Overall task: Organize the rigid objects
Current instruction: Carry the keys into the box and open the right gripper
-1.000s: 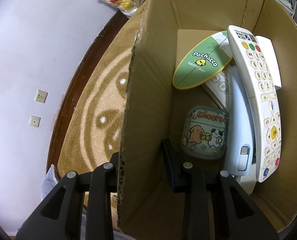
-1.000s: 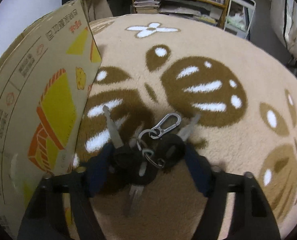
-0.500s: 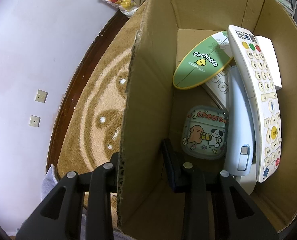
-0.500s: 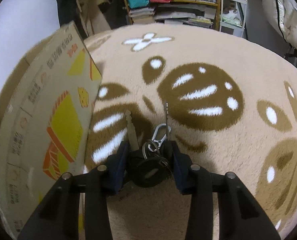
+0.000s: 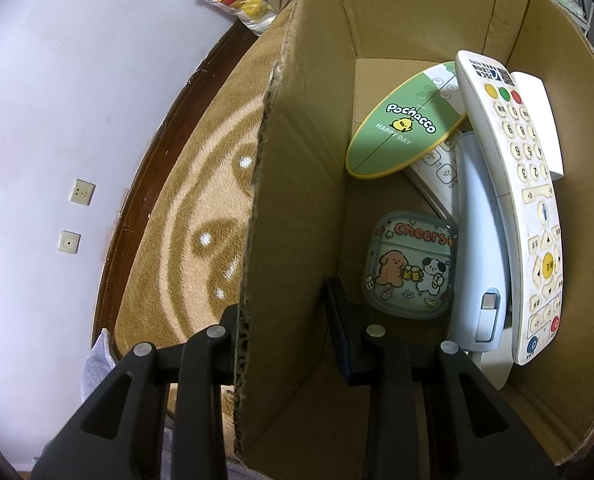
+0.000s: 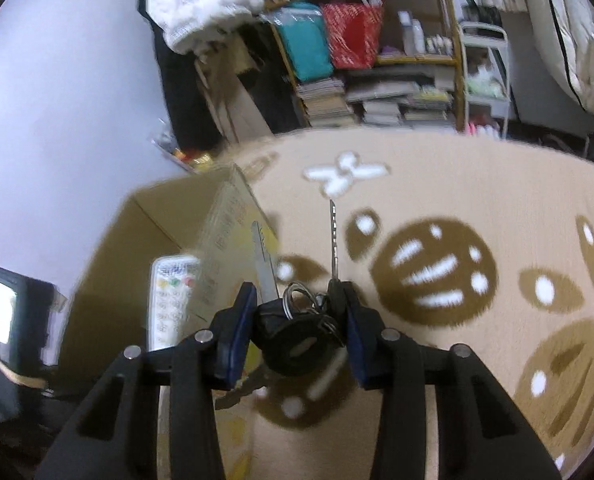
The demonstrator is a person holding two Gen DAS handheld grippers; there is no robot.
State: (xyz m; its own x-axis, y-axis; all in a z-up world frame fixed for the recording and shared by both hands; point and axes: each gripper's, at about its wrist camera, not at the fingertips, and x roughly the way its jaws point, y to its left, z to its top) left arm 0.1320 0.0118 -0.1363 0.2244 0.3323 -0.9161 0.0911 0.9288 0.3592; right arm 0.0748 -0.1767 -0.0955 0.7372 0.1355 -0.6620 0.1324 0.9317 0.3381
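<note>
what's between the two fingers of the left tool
The brown cardboard box's side wall: the left tool is clamped on its cut edge, one finger outside, one inside, as the left wrist view shows.

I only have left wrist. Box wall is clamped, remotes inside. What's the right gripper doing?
Observer: The right gripper is shut on a bunch of keys, held above the rug.
Operator: Where is it relative to the box?
Observer: The cardboard box sits to its left in the right wrist view, with its open top visible.
Operator: Anything left on the rug to collect?
Observer: None showing in that view, though the picture is blurred.
Operator: Keys hanging loose?
Observer: Two blades stick forward past the fingers; another key dangles below.
</note>
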